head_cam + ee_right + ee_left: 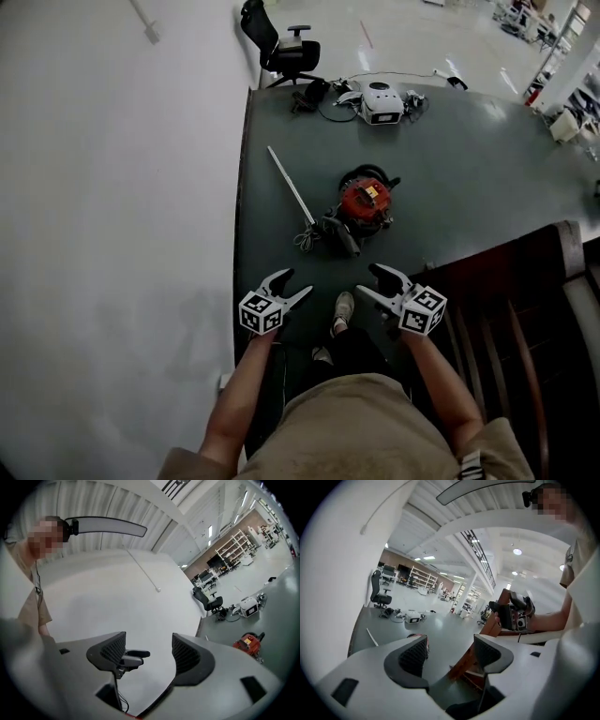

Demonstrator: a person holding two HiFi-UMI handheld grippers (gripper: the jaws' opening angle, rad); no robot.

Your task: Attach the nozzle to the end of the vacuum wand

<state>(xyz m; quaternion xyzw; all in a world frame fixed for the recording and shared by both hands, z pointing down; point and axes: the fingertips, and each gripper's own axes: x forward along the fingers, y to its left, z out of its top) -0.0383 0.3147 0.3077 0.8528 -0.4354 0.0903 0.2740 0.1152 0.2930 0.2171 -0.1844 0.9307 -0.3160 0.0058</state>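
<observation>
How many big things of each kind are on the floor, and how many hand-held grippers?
Hand-held gripper, left and right: 2
Red vacuum cleaner: 1
Vacuum wand: 1
White machine: 1
Office chair: 1
Wooden bench: 1
Total: 7

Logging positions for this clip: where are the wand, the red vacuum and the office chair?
wand point(291, 186): head view, middle of its tube
red vacuum point(364, 200): head view, its red top
office chair point(293, 51): head view, its seat

The wand point(290, 186) lies left of the vacuum point(364, 202) on the floor point(469, 187), an office chair point(281, 47) well behind.
</observation>
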